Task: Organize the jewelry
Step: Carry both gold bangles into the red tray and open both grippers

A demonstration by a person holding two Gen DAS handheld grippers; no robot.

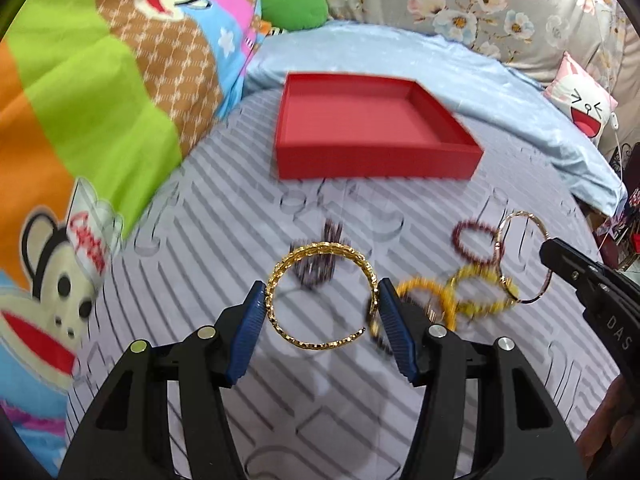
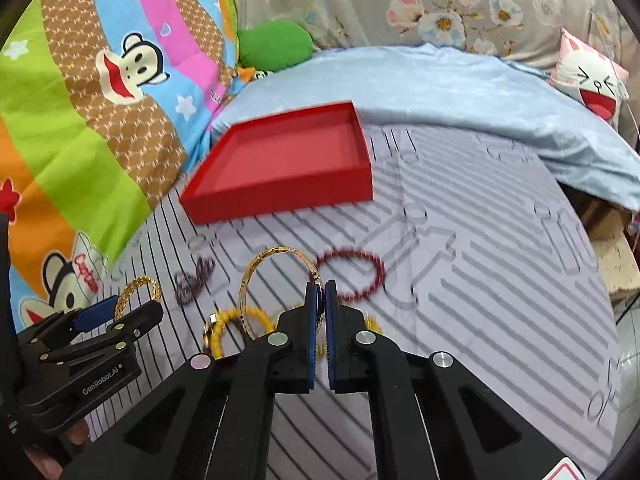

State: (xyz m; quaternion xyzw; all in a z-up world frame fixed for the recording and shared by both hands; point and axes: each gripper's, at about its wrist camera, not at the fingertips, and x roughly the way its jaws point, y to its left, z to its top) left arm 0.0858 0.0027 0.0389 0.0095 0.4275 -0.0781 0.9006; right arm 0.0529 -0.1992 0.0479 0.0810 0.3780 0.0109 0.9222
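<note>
My left gripper point(image 1: 322, 294) is shut on a wide gold cuff bangle point(image 1: 320, 260) and holds it above the striped bedsheet. My right gripper point(image 2: 320, 286) is shut on a thin gold bangle point(image 2: 256, 268), lifted off the sheet; this bangle also shows in the left wrist view point(image 1: 520, 216). A red shallow box point(image 1: 372, 128) lies open and empty ahead, also in the right wrist view point(image 2: 280, 160). On the sheet lie a dark red bead bracelet point(image 2: 352, 276), yellow bead bracelets point(image 1: 452, 292) and a dark purple bracelet point(image 2: 194, 276).
A colourful cartoon-monkey quilt point(image 1: 80, 120) is piled on the left. A light blue blanket point(image 2: 460, 88) lies behind the box. A green cushion point(image 1: 296, 4) and a white cartoon pillow point(image 1: 580, 100) sit at the back.
</note>
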